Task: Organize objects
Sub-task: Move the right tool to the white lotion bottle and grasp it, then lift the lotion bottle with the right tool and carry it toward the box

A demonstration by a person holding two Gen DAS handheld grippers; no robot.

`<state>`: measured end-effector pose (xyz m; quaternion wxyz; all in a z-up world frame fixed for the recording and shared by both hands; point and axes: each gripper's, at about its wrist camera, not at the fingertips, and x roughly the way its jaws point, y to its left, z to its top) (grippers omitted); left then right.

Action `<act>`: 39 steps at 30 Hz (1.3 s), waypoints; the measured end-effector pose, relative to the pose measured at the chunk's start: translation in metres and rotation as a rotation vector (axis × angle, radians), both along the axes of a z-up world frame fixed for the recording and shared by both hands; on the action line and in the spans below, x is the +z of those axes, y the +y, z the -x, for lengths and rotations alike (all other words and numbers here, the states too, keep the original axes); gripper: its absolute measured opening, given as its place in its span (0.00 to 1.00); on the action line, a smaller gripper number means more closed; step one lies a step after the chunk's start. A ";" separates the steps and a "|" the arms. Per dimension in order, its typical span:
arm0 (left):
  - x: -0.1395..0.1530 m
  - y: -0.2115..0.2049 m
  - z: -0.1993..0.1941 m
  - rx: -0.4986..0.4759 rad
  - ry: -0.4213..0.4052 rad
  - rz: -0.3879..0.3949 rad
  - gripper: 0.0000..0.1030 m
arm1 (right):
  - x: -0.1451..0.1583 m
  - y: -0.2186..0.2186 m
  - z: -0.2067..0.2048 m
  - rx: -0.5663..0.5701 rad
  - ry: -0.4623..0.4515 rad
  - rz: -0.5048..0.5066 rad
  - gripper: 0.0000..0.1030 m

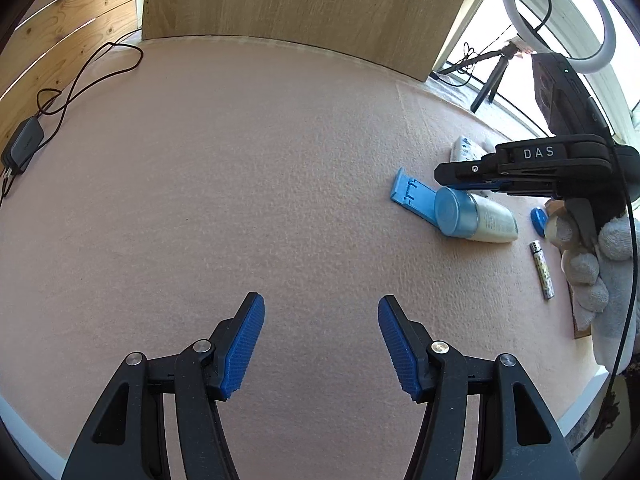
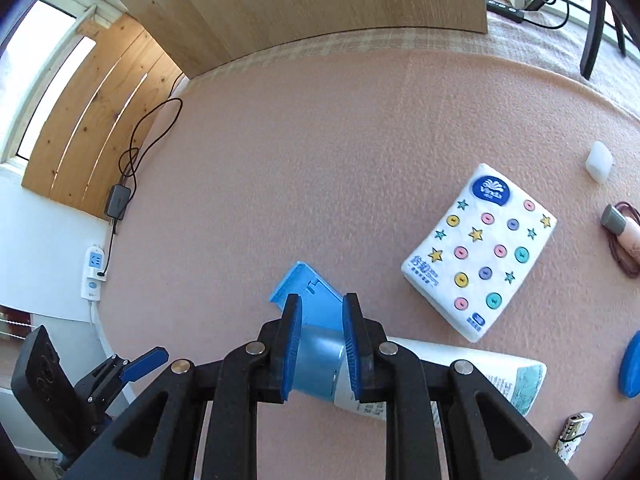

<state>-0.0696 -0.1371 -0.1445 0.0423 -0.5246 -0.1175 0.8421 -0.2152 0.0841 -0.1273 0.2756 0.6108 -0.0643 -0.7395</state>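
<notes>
- Underneath everything: pink felt table cover, wide and mostly bare, backed by a pale wood panel at the far edge.
- Then the right gripper, blue ribbed pads closed on the blue cap of a white tube; tube lying on its side on the cover, cap end between the jaws, body pointing off to the right.
- Left gripper low over a bare stretch of cover, jaws spread wide, nothing between the pads.
- Gloved hand at the right edge of the left wrist view, wrapped round the right gripper's handle.
- Tissue pack, white with coloured buttons and stars, flat on the cover just beyond the tube and to its right.
- Blue plastic stand, flat on the cover, touching or partly under the tube's cap; exact contact hidden by the pads.
- Black power adapter with looping cable near the left edge of the cover, well apart from the rest.
- Patterned lighter lying near the tube's far end, on the side closest to the gloved hand.
- Blue round piece at the right rim of the right wrist view, cut off.
- Pink tube with grey cap over a dark hair band, right of the tissue pack.
- Small white block beyond the tissue pack, apart from it.
</notes>
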 end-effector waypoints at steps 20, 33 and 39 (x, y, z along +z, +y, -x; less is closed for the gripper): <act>0.012 0.058 0.001 -0.097 0.017 -0.013 0.61 | -0.014 0.051 -0.049 -0.031 -0.053 0.050 0.33; 0.009 0.071 -0.005 -0.149 0.026 -0.047 0.69 | 0.000 0.055 -0.110 -0.046 0.000 0.107 0.34; 0.006 0.098 -0.003 -0.241 0.022 -0.091 0.79 | 0.000 0.058 -0.112 -0.089 0.001 0.107 0.46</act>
